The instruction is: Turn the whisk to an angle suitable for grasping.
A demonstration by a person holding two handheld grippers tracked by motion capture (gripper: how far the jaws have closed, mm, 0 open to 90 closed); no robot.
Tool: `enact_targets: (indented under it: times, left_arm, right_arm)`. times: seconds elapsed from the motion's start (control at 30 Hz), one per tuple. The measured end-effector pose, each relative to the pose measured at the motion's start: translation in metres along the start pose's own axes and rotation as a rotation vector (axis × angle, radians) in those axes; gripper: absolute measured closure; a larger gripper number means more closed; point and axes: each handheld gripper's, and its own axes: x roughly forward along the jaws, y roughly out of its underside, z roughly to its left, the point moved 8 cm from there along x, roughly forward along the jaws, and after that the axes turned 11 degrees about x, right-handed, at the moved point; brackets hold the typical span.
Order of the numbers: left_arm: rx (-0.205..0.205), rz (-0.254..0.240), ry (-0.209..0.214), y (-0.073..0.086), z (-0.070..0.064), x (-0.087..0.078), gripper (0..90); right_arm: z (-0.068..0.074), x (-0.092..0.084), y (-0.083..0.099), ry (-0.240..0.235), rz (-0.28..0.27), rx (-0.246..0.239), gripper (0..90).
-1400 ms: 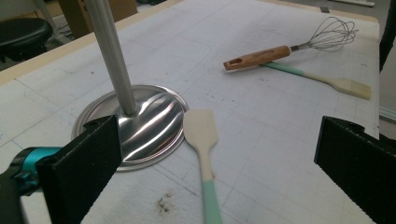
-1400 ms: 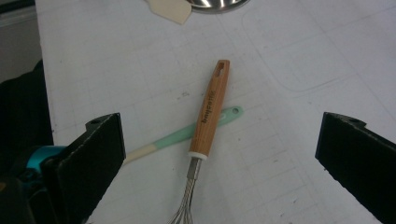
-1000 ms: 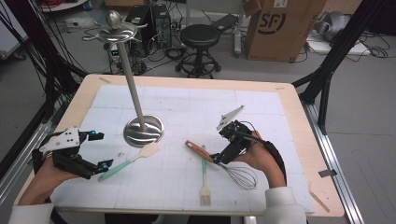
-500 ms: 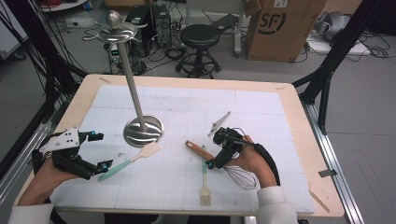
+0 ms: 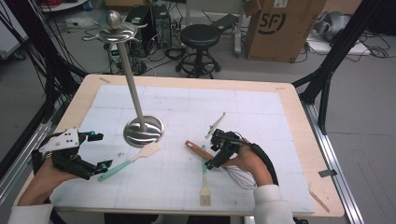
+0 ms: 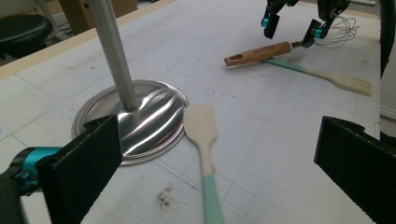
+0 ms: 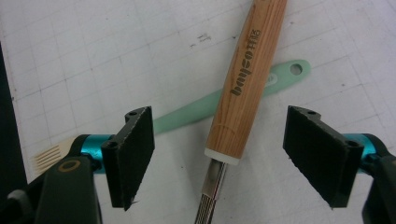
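Near the tabletop's front edge, the right gripper (image 7: 219,156) straddles the whisk's wooden handle (image 7: 247,79), its jaws just closing but not yet touching it. Toward the front-left corner, the left gripper (image 5: 100,150) holds its jaws wide around the spatula (image 6: 201,135).

Even, soft overhead light fills the room, and the white table mat (image 5: 196,121) reads bright without burning out. Glare streaks the polished stand base (image 6: 140,119), which mirrors its pole; beside that base the spatula (image 6: 201,135) casts only a faint shadow. The high view is soft and grainy. In the right gripper view the whisk handle (image 7: 247,79) is sharp, with a pale shadow beneath.
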Motion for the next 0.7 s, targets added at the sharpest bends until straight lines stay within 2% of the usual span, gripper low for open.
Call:
enact_targets:
  times: [0.3, 0.37, 0.43, 0.47, 0.7]
  left_arm:
    - [-0.004, 0.003, -0.001, 0.002, 0.001, 0.0, 1.7]
    - [-0.005, 0.0, -0.001, 0.002, 0.001, 0.0, 1.7]
    - [-0.004, 0.001, -0.001, 0.002, 0.001, 0.0, 1.7]
    - [-0.006, 0.003, -0.003, 0.002, 0.001, 0.0, 1.7]
    - [-0.004, 0.009, -0.005, 0.003, 0.001, 0.0, 1.6]
  right_arm:
    - [-0.003, 0.007, 0.001, 0.001, 0.031, 0.025, 37.3]
    - [-0.002, 0.008, 0.001, -0.015, 0.036, 0.03, 43.0]
    - [-0.002, 0.009, 0.001, -0.012, 0.035, 0.023, 45.2]
    - [-0.002, 0.009, 0.002, -0.011, 0.045, 0.038, 47.4]
    - [-0.004, 0.013, 0.003, 0.015, 0.067, 0.046, 55.5]
